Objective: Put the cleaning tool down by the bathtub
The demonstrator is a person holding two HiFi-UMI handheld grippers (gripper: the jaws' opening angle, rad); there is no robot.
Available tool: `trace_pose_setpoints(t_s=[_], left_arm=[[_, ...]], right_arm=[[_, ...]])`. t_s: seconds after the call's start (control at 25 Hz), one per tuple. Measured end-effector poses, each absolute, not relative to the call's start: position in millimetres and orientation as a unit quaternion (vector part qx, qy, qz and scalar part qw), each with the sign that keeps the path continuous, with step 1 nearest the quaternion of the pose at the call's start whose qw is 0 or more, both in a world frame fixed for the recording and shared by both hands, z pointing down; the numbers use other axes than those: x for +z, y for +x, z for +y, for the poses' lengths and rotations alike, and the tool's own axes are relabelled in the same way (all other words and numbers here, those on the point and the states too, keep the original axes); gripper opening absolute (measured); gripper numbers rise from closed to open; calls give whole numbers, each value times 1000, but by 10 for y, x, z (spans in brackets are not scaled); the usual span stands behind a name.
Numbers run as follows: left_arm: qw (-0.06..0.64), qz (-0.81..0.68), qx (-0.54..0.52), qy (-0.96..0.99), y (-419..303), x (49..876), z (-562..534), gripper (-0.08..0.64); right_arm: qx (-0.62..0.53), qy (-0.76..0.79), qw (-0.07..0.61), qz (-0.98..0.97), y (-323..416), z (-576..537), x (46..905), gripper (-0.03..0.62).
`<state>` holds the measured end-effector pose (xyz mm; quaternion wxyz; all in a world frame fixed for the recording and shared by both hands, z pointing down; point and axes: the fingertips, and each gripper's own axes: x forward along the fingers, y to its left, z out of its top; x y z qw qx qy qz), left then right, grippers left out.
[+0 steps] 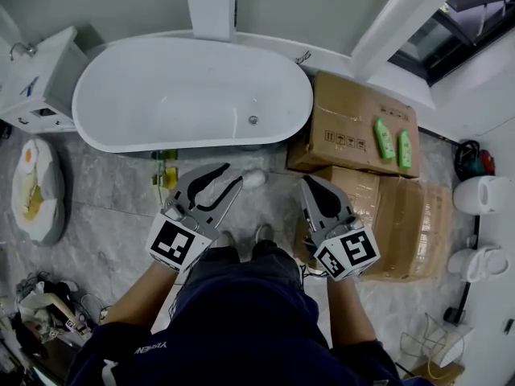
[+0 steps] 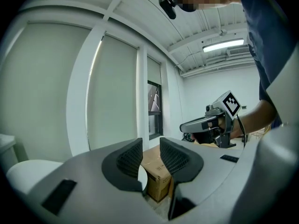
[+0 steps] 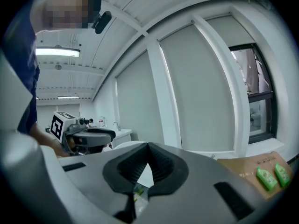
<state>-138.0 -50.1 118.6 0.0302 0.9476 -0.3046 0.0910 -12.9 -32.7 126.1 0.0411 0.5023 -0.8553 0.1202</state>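
The white bathtub (image 1: 121, 127) fills the upper middle of the head view. A small yellow and green thing (image 1: 166, 172), perhaps the cleaning tool, lies on the grey floor against the tub's near side. A white rounded object (image 1: 254, 178) sits on the floor just past my left gripper's tips. My left gripper (image 1: 235, 177) (image 2: 151, 146) hangs above the floor, open, with nothing between its pads. My right gripper (image 1: 308, 182) (image 3: 148, 146) is beside it, shut and empty, with its tips touching. Each gripper shows in the other's view: the right gripper (image 2: 212, 125) and the left gripper (image 3: 86, 136).
Cardboard boxes (image 1: 346, 123) stand right of the tub, with two green bottles (image 1: 385, 138) on top. A white sink cabinet (image 1: 40, 79) is at the far left, with an egg-shaped cushion (image 1: 36, 187) below it. White fixtures (image 1: 483, 195) line the right wall. Clutter (image 1: 48, 312) lies at the bottom left.
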Motion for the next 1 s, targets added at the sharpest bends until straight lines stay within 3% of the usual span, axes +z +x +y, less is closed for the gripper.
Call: trace_pose_setpoints(t_s=[0.36,1.0], left_arm=[[28,-336,88,937,-1280,1134,-637,71],[30,-362,92,927,-1129,1073,-862,38]], right_arm=[[110,464,42,-878,-94,-578,1178,5],[110,421,36,-899,-48,-858,1086,5]])
